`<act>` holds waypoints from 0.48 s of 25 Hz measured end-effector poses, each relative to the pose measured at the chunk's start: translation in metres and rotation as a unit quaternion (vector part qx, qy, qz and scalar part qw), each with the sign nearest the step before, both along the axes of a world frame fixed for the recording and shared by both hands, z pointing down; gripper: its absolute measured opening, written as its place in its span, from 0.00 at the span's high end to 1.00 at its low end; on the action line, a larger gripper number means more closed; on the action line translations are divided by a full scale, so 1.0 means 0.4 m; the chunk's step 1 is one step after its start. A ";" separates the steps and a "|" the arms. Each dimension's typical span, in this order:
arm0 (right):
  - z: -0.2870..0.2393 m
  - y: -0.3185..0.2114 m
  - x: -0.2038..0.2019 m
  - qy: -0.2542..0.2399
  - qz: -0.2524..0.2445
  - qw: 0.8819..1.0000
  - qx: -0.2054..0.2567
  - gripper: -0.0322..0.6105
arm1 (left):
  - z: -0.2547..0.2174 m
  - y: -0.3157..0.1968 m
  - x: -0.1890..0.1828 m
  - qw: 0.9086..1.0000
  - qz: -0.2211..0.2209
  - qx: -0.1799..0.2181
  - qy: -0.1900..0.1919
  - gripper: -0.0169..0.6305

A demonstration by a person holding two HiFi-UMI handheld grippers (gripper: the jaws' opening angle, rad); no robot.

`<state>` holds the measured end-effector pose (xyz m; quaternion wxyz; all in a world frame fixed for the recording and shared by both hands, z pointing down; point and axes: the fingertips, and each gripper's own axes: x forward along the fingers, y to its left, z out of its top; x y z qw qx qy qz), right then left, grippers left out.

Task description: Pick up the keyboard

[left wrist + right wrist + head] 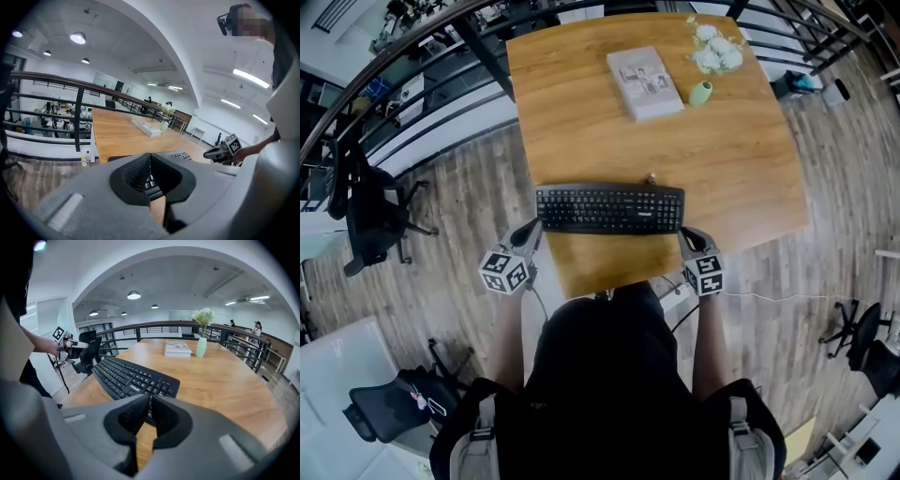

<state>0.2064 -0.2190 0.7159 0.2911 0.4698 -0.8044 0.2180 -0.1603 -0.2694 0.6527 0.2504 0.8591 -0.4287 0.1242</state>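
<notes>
A black keyboard (pixel 610 208) lies flat near the front edge of the wooden table (pixel 722 159). My left gripper (pixel 533 229) sits just off the keyboard's left end, shut with nothing in it. My right gripper (pixel 685 233) is at the keyboard's right front corner, also shut and empty. In the left gripper view the closed jaws point at the keyboard (pixel 180 155) just ahead. The right gripper view has the keyboard (pixel 131 377) stretching away to the left beyond the closed jaws.
At the table's far side lie a grey book (pixel 644 82), a small green vase (pixel 700 92) and white flowers (pixel 715 49). A black railing (pixel 422 56) curves behind the table. Office chairs (pixel 370 211) stand on the wood floor at left and right.
</notes>
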 end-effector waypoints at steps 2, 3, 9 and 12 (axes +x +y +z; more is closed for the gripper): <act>0.009 -0.011 0.015 -0.001 0.006 1.000 -0.001 0.92 | 0.004 -0.010 -0.001 1.000 0.002 -0.003 0.004 0.95; 0.014 -0.016 0.022 -0.002 0.009 1.000 -0.004 0.92 | 0.015 -0.016 -0.002 1.000 0.003 -0.009 0.000 0.95; 0.067 -0.045 0.051 -0.005 0.022 0.999 -0.034 0.92 | 0.112 -0.052 -0.019 0.998 0.000 -0.043 -0.041 0.95; 0.089 -0.062 0.051 -0.013 0.023 0.999 -0.044 0.92 | 0.159 -0.065 -0.036 0.996 -0.008 -0.066 -0.058 0.80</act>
